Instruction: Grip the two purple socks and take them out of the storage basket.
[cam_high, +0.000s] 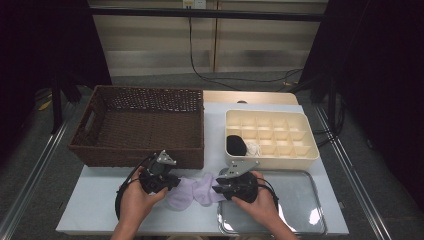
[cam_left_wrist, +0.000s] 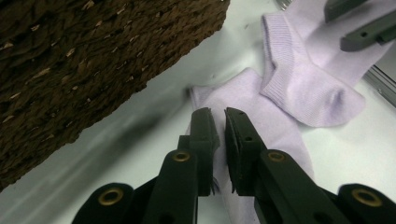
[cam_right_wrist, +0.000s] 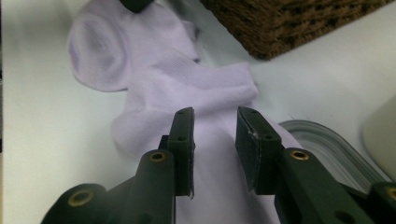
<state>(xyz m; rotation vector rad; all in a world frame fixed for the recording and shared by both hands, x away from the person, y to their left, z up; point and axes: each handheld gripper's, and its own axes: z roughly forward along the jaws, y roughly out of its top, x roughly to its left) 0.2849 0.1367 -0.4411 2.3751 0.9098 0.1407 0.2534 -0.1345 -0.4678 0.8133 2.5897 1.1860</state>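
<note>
Two lavender socks (cam_high: 194, 193) lie overlapping on the white tabletop between my hands. My left gripper (cam_high: 172, 183) comes in from the left. In the left gripper view its jaws (cam_left_wrist: 220, 125) stand almost together, pinching a fold of the nearer sock (cam_left_wrist: 261, 116). The second sock (cam_left_wrist: 303, 79) lies across it with its ribbed cuff turned over. My right gripper (cam_high: 216, 190) comes from the right, at the tray's left edge. In the right gripper view its jaws (cam_right_wrist: 215, 122) stand apart above the sock (cam_right_wrist: 187, 79), with nothing pressed between them.
A brown wicker basket (cam_high: 135, 156) stands just behind the socks. Behind the right hand sits a cream compartment box (cam_high: 272, 161) holding a black bundle (cam_high: 236, 145) and a white one (cam_high: 253, 147). A shiny metal tray (cam_high: 300, 202) lies under the right hand.
</note>
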